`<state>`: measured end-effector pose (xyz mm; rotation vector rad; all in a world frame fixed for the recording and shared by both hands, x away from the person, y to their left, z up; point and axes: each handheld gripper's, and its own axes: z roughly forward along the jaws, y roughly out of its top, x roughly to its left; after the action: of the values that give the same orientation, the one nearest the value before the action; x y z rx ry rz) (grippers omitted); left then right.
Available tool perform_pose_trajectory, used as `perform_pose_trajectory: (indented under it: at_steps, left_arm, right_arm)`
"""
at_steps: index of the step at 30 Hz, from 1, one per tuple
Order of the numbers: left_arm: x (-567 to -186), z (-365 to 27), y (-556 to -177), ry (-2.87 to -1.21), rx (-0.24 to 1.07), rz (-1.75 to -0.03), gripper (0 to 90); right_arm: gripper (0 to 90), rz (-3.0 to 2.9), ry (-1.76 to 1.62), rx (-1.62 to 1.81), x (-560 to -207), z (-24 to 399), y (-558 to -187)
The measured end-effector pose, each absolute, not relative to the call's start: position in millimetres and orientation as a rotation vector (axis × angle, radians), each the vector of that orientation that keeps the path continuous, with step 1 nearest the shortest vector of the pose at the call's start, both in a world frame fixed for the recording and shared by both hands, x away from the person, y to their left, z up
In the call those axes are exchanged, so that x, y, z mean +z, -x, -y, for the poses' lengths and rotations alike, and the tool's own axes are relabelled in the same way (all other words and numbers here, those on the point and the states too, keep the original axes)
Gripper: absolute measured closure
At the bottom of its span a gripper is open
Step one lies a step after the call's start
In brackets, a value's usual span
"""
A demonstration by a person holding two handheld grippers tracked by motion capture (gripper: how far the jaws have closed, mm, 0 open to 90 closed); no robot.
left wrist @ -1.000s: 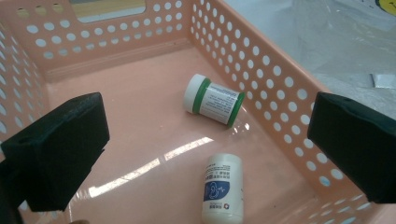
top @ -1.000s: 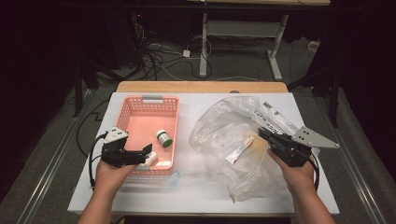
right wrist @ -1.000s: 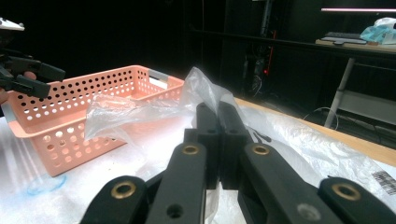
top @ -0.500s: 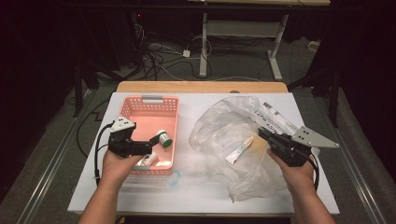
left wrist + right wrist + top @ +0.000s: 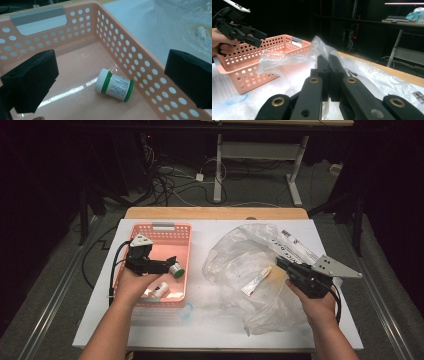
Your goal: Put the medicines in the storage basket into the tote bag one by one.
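The left gripper [image 5: 170,265] has travelled from the near left corner of the pink basket [image 5: 184,229] to a spot over its middle, and its jaws stand wide apart with nothing between them. In the left gripper view the two black pads frame a small green-lidded jar [image 5: 114,85] that lies on its side on the basket floor, close to the perforated right wall. A second small white container [image 5: 160,289] lies nearer the person in the same basket. That shift suggests the left hand has finished placing something and is now pulling away, probably heading toward the clear plastic bag [image 5: 260,265] for the next item. The right gripper [image 5: 281,263] has not moved over the same interval: its jaws are clenched together on the edge of the bag, as the right gripper view shows the film bunched at the tips, holding the bag in place on the white table [image 5: 200,330]. Inside the bag a white tube with an orange end [image 5: 256,281] waits, just left of the right gripper's tips, and looks like the next thing to be moved.
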<state>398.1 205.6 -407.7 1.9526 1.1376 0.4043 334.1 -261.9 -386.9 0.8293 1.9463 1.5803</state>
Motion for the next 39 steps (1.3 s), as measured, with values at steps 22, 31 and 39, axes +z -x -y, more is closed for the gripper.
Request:
perform_pose_trajectory:
  at_steps: [22,31,39]
  left_arm:
    - [-430.0,-190.5,-431.4,-2.105,0.3,-1.164,0.0]
    - [-438.6,-181.3,-438.3,-2.231,0.243,-1.162,0.0]
    - [-444.4,-174.5,-442.7,-2.346,0.187,-1.159,1.4]
  right_arm:
    - [90.0,-1.941,-0.835,1.583,-386.7,263.6,-334.5]
    - [90.0,-1.948,-0.836,1.585,-387.9,262.4,-335.1]
    - [90.0,-1.947,-0.833,1.584,-387.6,261.9,-334.8]
